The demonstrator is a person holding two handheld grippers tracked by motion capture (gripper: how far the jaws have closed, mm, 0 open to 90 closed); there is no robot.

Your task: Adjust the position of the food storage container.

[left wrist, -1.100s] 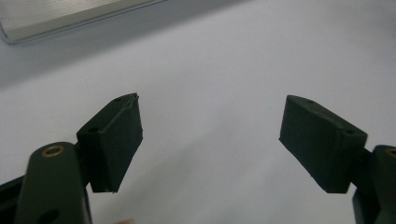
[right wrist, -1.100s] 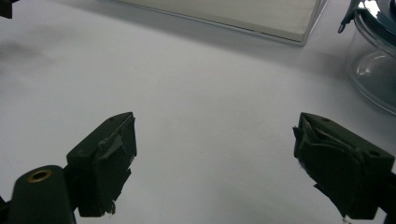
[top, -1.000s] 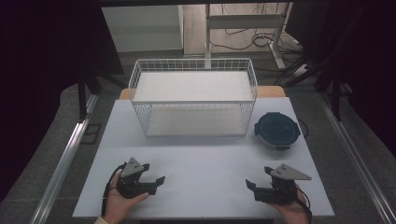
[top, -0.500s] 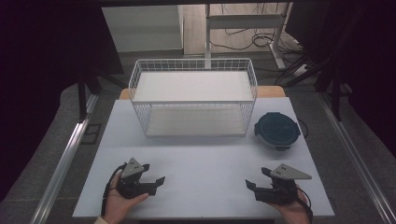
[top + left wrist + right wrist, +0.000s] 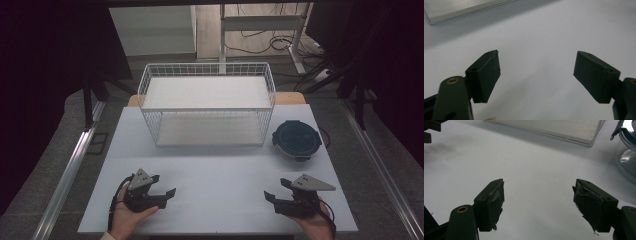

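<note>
Two grippers are seen low in the frame: left gripper [image 5: 164,188] and right gripper [image 5: 275,193], jaws spread, nothing between; the right's have just been closing slightly. One wire basket [image 5: 207,111] and one lidded container [image 5: 295,140] are counted above.

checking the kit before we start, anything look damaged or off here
Yes: the right hand-held gripper has frayed, torn lining on its pads, with ragged edges hanging loose. The wire basket and lidded container sit upright and tidy.
</note>
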